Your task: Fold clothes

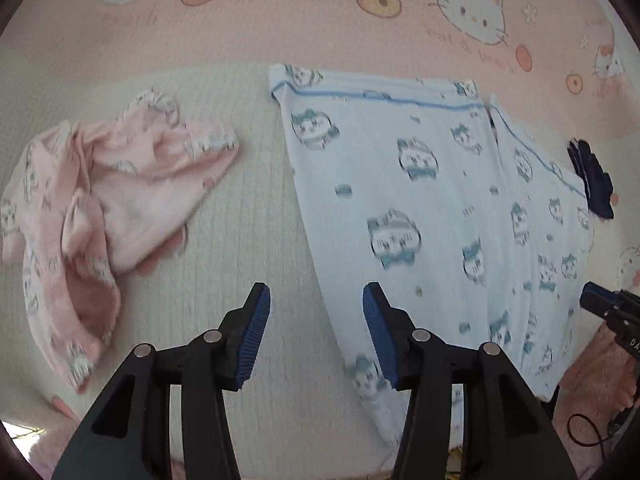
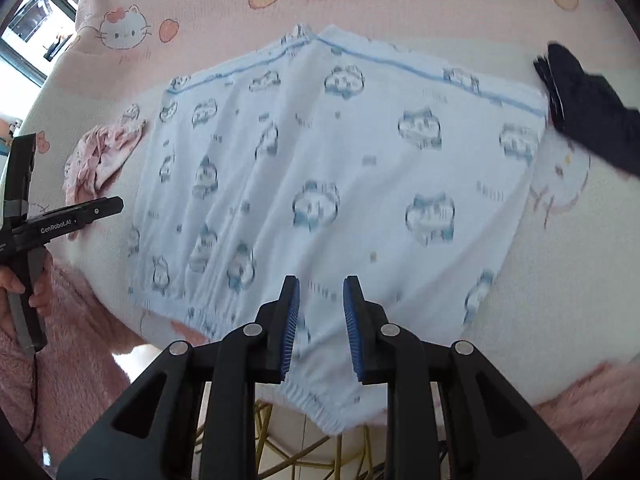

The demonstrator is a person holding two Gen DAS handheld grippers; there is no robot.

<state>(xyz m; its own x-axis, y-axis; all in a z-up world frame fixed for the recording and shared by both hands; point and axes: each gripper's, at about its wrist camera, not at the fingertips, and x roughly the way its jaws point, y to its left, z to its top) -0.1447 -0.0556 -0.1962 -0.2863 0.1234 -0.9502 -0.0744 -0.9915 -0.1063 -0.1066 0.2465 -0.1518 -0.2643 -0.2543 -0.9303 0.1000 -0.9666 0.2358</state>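
The light-blue printed garment [image 2: 320, 184] lies spread flat on the pink-and-white cartoon-print cover [image 2: 560, 280], its blue-piped edge at the far side and its gathered elastic edge at the near side, hanging slightly over the cover's front edge.

Right hand-held gripper [image 2: 321, 328]: positioned above the near elastic edge of the garment, pointing steeply down. The jaws stand a narrow gap apart. The cloth is visible through the gap, below the blue pads [image 2: 290, 332]; the pads do not press on it, and nothing is held.

Left hand-held gripper [image 1: 316, 336]: positioned at the garment's left edge. The jaws stand wide apart and hold nothing. The left pad is over bare cover; the right pad is over the garment's edge.

In the right wrist view, the left hand-held gripper appears at the left border, held by a hand [image 2: 24, 288] in a fuzzy pink sleeve [image 2: 76, 344].

A crumpled pink garment [image 1: 100, 208] lies on the cover, well to the left of the blue garment. A dark navy item [image 2: 588, 120] touches the blue garment's far right corner.
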